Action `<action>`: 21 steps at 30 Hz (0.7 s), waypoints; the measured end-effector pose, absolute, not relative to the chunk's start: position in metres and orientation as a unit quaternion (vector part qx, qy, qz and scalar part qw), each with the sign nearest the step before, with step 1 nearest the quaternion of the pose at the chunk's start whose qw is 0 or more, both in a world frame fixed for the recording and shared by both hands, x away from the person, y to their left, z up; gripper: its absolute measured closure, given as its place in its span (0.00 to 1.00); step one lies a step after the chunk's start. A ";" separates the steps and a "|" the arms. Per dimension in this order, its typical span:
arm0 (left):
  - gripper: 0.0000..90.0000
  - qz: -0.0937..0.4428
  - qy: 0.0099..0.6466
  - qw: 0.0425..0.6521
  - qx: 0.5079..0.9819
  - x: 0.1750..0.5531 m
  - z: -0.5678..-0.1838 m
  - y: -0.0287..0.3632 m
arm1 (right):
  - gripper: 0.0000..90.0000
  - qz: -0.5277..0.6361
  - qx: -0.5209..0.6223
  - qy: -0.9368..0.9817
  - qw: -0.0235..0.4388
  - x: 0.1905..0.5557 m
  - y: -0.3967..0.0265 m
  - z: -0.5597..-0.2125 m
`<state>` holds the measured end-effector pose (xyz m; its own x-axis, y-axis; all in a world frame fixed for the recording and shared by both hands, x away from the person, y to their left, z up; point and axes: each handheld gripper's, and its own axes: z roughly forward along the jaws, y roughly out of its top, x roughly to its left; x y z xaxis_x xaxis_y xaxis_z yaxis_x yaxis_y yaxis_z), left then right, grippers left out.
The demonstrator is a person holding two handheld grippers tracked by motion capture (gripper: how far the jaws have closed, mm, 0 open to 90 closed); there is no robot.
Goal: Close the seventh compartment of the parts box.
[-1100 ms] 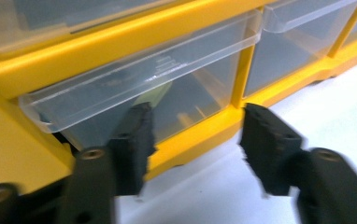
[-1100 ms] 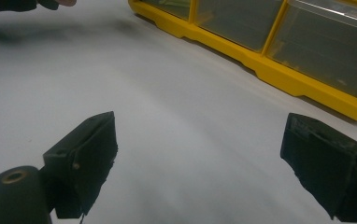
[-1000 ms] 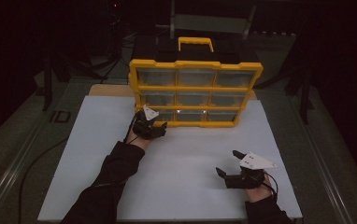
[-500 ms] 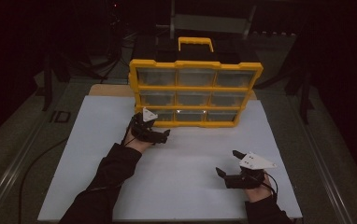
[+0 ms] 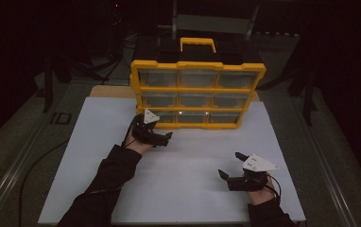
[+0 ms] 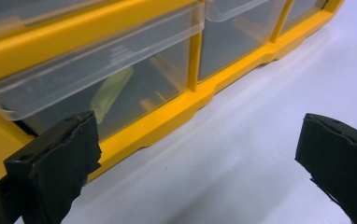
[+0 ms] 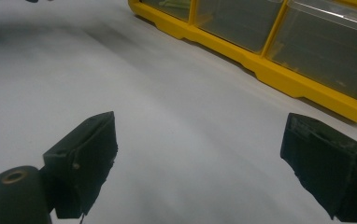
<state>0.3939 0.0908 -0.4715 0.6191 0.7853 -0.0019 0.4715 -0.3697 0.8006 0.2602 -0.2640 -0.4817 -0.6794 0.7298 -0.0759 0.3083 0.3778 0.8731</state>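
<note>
A yellow organizer [image 5: 197, 90] with rows of clear drawers stands upright at the back of the white table [image 5: 183, 161]. My left gripper [image 5: 162, 137] is open just in front of its bottom-left drawer [image 6: 97, 70]. That drawer's front sits slightly out from the frame, and a pale yellow-green item [image 6: 111, 91] lies inside. In the left gripper view my left gripper [image 6: 200, 163] has nothing between its jaws. My right gripper [image 5: 230, 164] rests open near the table's front right, away from the organizer [image 7: 279, 46]. Nothing is between the jaws of my right gripper [image 7: 204, 168] in its own view.
A black case with a yellow handle [image 5: 197, 45] stands behind the organizer. Dark floor and stand legs surround the table. Bare white surface lies between the two grippers and to the left of my left arm [image 5: 107, 179].
My left gripper has drawn back a little from the organizer's bottom-left drawer toward the person. The right gripper has not moved.
</note>
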 end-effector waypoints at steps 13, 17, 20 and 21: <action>0.00 0.186 0.386 0.416 0.802 0.395 -0.463 0.092 | 0.12 0.453 0.327 0.796 0.232 0.260 -0.265 -0.482; 0.00 0.183 0.375 0.427 0.802 0.391 -0.459 0.094 | 0.12 0.454 0.327 0.796 0.232 0.259 -0.265 -0.481; 0.00 0.180 0.370 0.442 0.797 0.385 -0.451 0.098 | 0.12 0.455 0.326 0.795 0.234 0.260 -0.265 -0.481; 0.00 0.180 0.370 0.442 0.797 0.385 -0.451 0.098 | 0.12 0.455 0.326 0.795 0.234 0.260 -0.265 -0.481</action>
